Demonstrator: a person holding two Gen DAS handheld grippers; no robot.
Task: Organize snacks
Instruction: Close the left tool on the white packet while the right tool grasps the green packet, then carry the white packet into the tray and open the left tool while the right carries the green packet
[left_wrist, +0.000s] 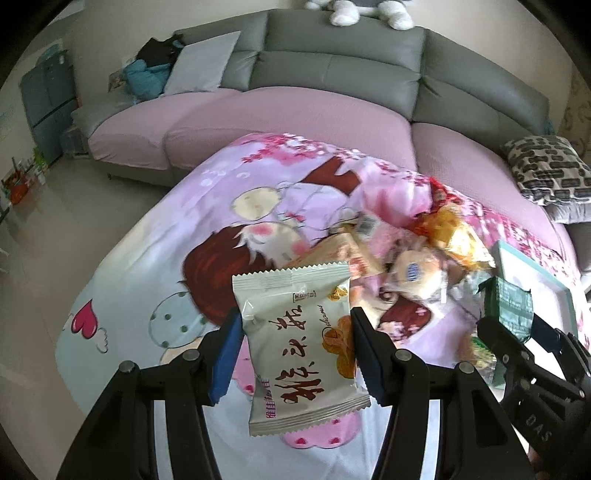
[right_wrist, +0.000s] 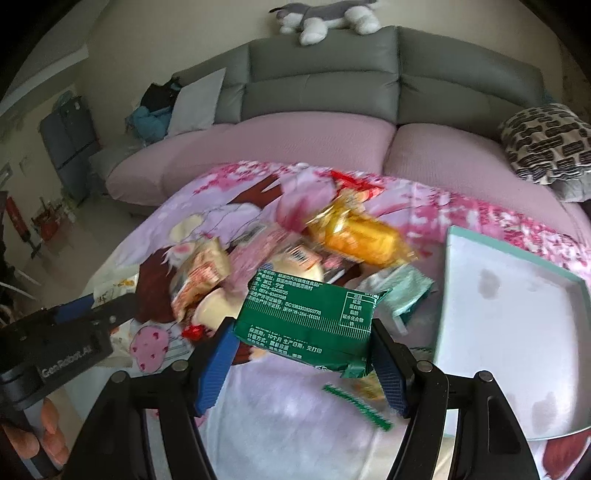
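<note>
My left gripper (left_wrist: 295, 332) is shut on a white snack packet (left_wrist: 299, 347) with red characters, held above the cartoon-printed cloth (left_wrist: 155, 266). My right gripper (right_wrist: 301, 343) is shut on a green snack packet (right_wrist: 308, 317) with white print; the same gripper (left_wrist: 511, 325) and green packet (left_wrist: 508, 304) show at the right of the left wrist view. A heap of loose snacks lies on the cloth beyond: an orange-gold packet (right_wrist: 364, 238), a red-and-white packet (right_wrist: 201, 277), a pale green packet (right_wrist: 404, 291). The left gripper (right_wrist: 94, 306) appears at the left of the right wrist view, a hand (right_wrist: 44, 439) below it.
An open pale teal box (right_wrist: 452, 258) with a white inside lies on the cloth to the right of the heap. A grey and pink sofa (left_wrist: 332, 70) runs behind, with a patterned cushion (left_wrist: 546, 168) at its right end. Bare floor (left_wrist: 55, 206) lies to the left.
</note>
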